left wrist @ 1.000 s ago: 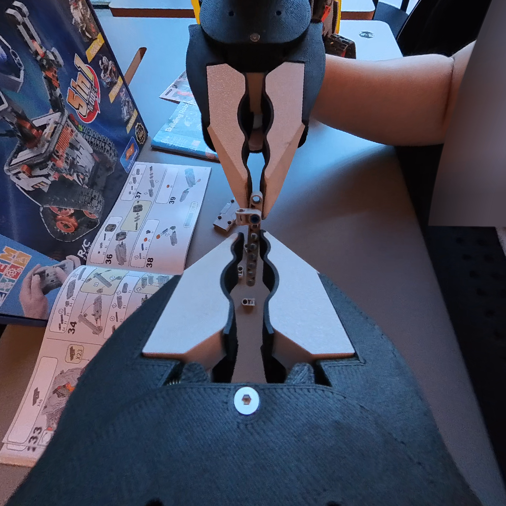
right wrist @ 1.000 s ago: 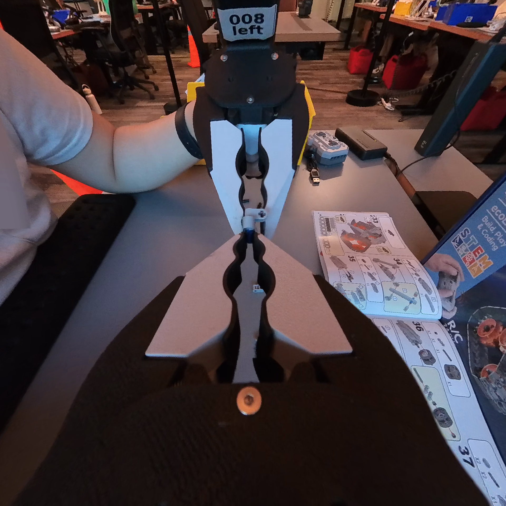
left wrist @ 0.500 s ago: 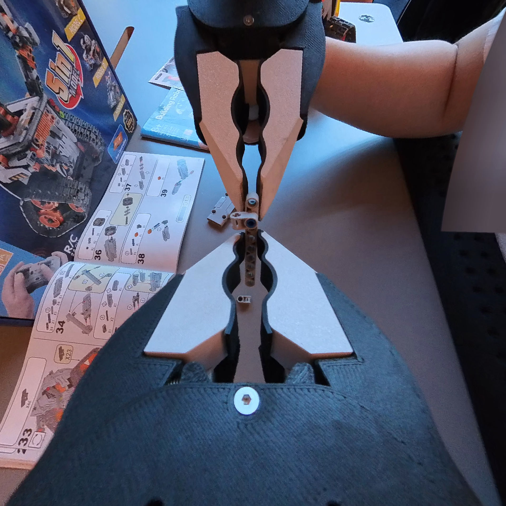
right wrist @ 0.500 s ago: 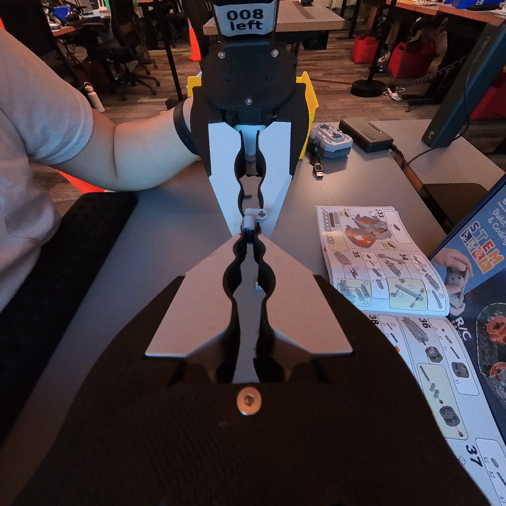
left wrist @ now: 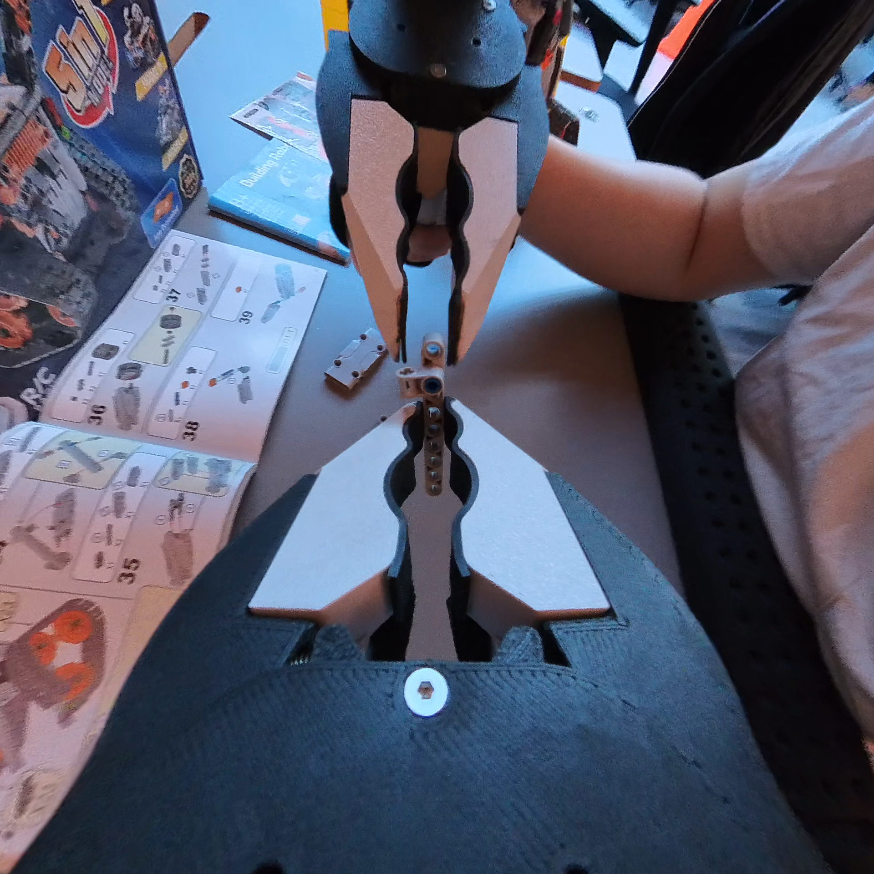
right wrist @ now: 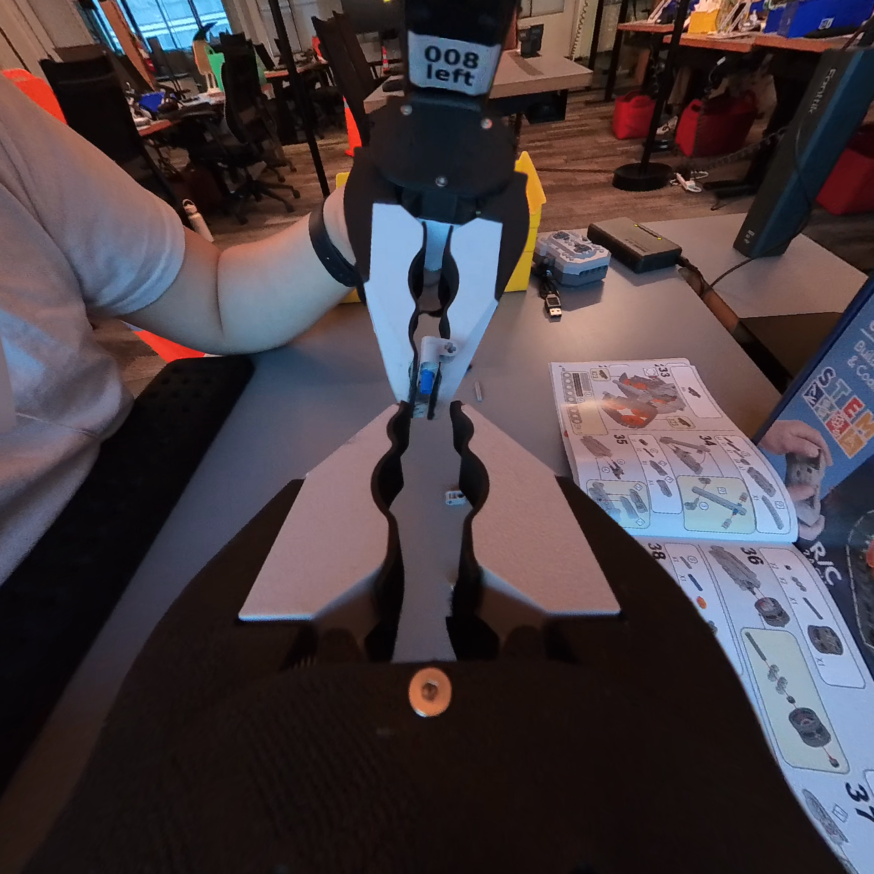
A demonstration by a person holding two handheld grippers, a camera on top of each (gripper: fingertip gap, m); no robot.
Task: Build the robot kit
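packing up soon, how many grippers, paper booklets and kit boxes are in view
grippers: 2 (left gripper shut on grey beam, right gripper open)
paper booklets: 3 (open manual, blue booklet, leaflet)
kit boxes: 1
total: 6

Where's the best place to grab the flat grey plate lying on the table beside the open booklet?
Pinch the grey plate across its two long edges, coming straight down from above. It lies flat on the table, slanted and clear of the booklet, so rotate to match its slant. The open right gripper is nearest; the left gripper is shut on the beam.
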